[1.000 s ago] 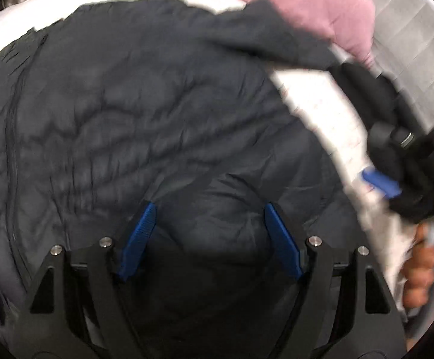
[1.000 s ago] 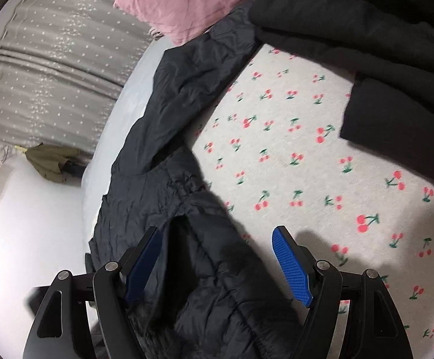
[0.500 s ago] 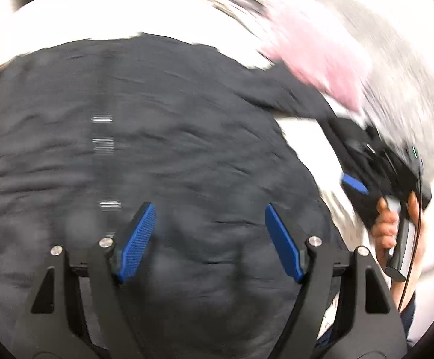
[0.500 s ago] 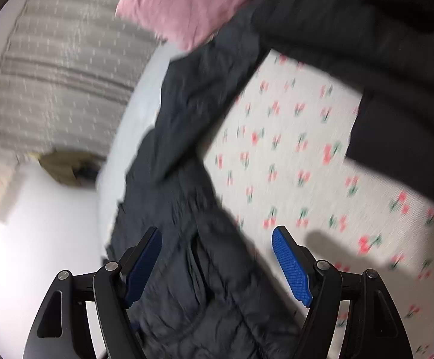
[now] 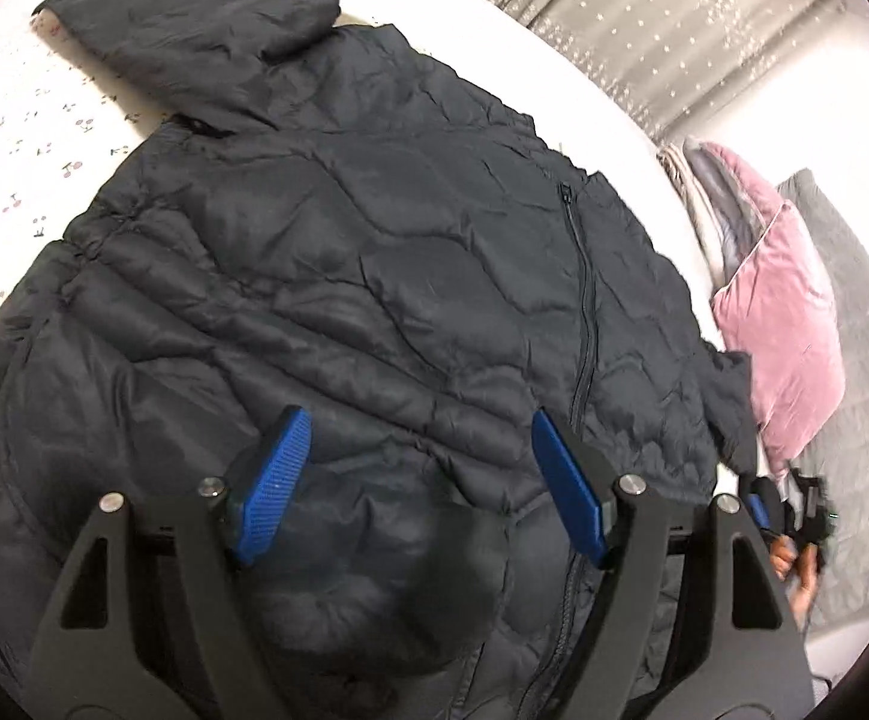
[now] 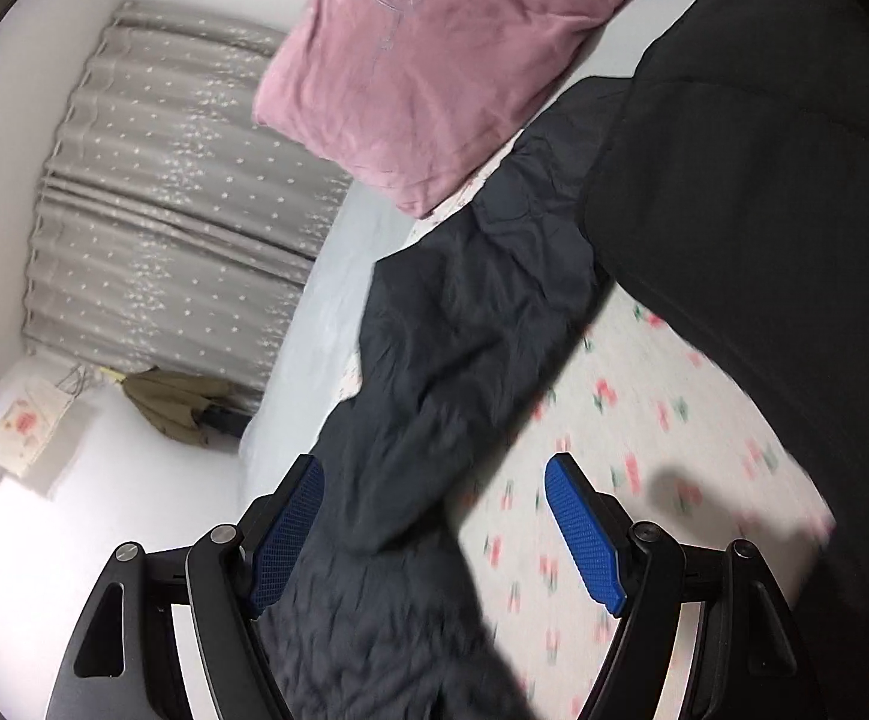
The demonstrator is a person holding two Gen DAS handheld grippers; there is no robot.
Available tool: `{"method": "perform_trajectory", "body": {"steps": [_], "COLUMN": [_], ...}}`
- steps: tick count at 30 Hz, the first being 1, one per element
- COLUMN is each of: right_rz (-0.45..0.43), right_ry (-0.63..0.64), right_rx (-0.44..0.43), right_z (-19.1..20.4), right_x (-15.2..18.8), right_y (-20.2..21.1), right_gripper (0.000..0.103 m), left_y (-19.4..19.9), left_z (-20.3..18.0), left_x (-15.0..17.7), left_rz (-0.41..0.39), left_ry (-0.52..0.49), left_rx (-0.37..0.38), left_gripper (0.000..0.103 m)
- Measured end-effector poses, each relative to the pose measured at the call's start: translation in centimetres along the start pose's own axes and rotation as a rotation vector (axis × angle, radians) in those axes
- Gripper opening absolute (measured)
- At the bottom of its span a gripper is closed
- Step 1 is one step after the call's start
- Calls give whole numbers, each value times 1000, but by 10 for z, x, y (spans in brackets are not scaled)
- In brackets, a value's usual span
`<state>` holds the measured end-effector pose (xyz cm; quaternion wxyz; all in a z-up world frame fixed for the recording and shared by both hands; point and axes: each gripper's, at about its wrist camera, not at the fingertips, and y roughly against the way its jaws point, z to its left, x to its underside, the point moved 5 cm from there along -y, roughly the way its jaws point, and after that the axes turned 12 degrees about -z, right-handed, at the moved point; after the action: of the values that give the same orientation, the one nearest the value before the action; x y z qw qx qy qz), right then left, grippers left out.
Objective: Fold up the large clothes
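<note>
jacket (image 5: 374,276): dark quilted puffer, spread front-up on the bed, zipper running near-to-far right of centre, hood at far left
left gripper (image 5: 416,498): released, jaws wide apart, hovering over the near hem; nothing between the pads
key relation: jacket body lies straight ahead and far of the left gripper; right sleeve (image 6: 434,360) trails out to the right, long axis running from near-left to far-right in the right wrist view
right gripper (image 6: 434,534): released, jaws apart, sleeve cuff lying between and just ahead of them, not pinched
nearer hand: right gripper for the sleeve, judged; left for the hem
bed sheet (image 6: 674,420): white, cherry print, soft
second dark garment (image 6: 764,210): far right on bed
pink pillow (image 6: 452,48): far, beside the sleeve's upper end
curtain (image 6: 164,240): grey, dotted, far left
</note>
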<state>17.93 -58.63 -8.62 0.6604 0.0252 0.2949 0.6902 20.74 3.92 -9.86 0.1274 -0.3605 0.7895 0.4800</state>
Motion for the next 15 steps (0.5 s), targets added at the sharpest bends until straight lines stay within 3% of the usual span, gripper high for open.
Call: {"method": "perform_trajectory", "body": {"steps": [6,12,13,14,15], "right_rz": [-55,-182,-206,-209,-191], "right_ry": [48,148,201,226,231], "right_rx": [180,191,207,226,238], "right_z": [-31,-30,-29,-29,-30], "right_x": [-35,-57,-57,-56,-55], "right_y": [-49,-75,-78,-80,-82], "right_gripper": [77,76,64,38,21], "left_y": [-8,-19,-19,-18,-18], "left_z": [12,11,12,13,14], "left_x": [-8,-14,-15,-16,-16], "left_rz": [-3,-8,-14,-18,-17], "left_ry": [29,-23,-31,-33,-27], "left_rx": [-22,-49,-57,-65,-62], "left_gripper": [76,76,76,76,76]}}
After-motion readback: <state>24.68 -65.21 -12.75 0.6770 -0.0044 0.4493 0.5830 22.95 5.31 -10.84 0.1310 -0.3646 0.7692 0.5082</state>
